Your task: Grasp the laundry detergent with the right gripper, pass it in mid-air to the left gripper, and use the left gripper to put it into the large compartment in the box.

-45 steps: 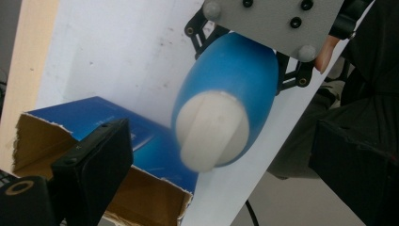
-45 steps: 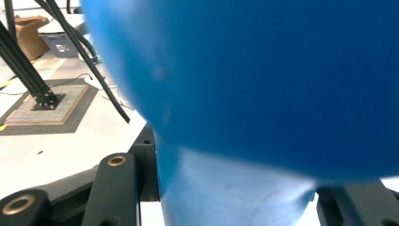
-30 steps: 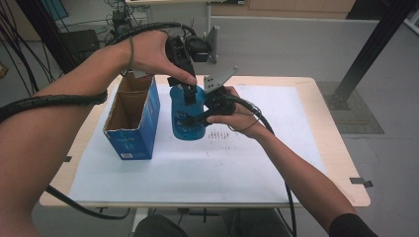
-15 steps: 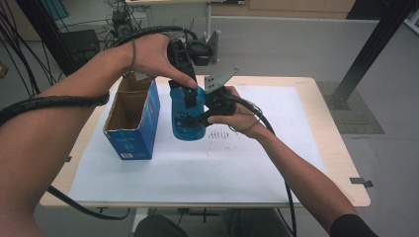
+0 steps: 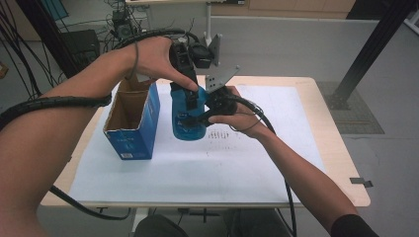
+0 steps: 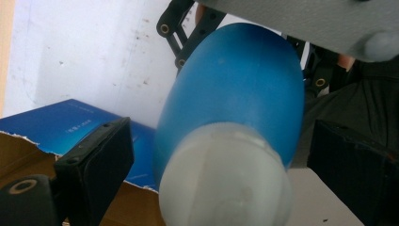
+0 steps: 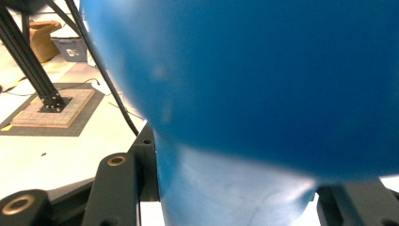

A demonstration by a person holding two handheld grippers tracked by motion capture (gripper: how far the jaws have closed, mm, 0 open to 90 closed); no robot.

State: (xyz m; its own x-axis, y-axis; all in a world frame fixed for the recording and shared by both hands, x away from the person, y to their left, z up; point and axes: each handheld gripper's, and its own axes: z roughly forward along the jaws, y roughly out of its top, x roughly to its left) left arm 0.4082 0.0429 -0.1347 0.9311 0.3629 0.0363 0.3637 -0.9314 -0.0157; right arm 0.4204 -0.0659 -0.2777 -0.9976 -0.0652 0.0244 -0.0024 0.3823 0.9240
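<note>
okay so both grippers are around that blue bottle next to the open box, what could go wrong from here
1. The right gripper clamps the blue bottle from the side. The body is smooth and rounded, so it could slip or twist in the grip.
2. The left gripper straddles the bottle's white cap with its jaws apart. If it closes off-centre, it may tip the bottle.
3. The open blue box stands close by. A sideways swing could knock it over.
</note>
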